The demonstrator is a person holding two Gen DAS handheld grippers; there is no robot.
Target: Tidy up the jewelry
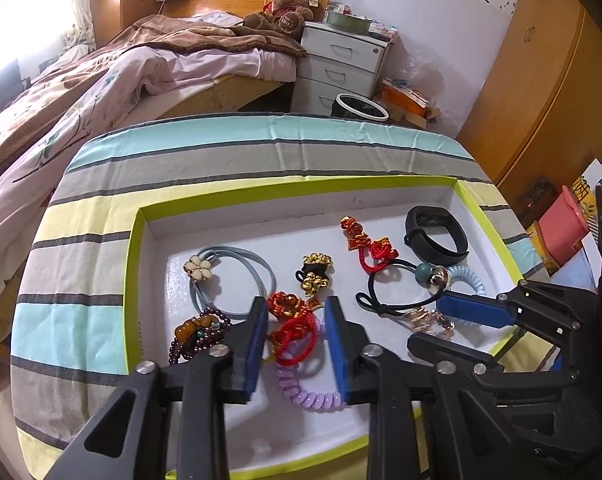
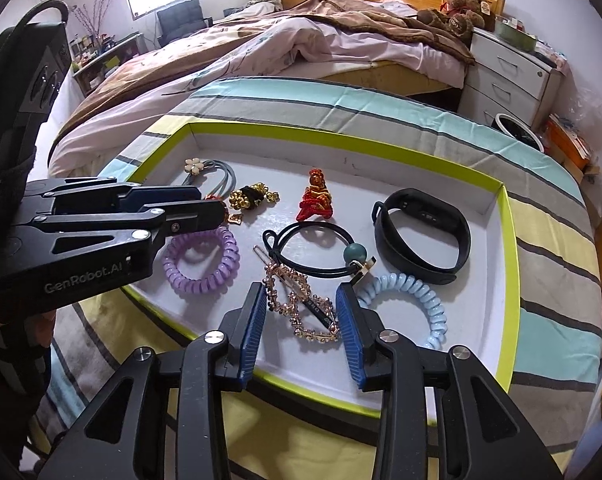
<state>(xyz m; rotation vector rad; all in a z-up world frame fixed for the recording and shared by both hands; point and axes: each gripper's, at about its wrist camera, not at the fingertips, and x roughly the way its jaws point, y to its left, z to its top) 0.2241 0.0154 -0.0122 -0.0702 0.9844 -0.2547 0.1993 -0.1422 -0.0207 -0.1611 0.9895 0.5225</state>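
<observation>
A bedroom: an unmade bed [image 1: 113, 80] runs along the far side, white drawers [image 1: 341, 68] beside it, and up close a striped cloth [image 1: 81, 280] covers the surface. On the cloth sits a shallow tray [image 2: 509, 264] with a lime rim and white floor, and all the jewelry lies inside it.

The left gripper [image 1: 297, 332] hangs low over the tray's near left part, jaws apart. A red knot charm [image 1: 293, 320] lies between its blue pads, neither pad pressing it, with a purple coil tie [image 1: 301, 392] just under it. The right gripper [image 2: 301, 320] is also open, straddling a rose-gold clip [image 2: 297, 312] near the front edge; the pads are clear of it.

A black band [image 2: 421, 232] lies toward the far right corner, a blue coil tie [image 2: 413, 300] just in front of it. A black hair tie [image 2: 313, 248] with a teal bead sits mid-tray, a second red charm [image 2: 317, 196] behind it. Left of that are a gold cluster [image 1: 315, 276], a grey flower tie [image 1: 221, 276] and a dark bead bracelet [image 1: 197, 332].
</observation>
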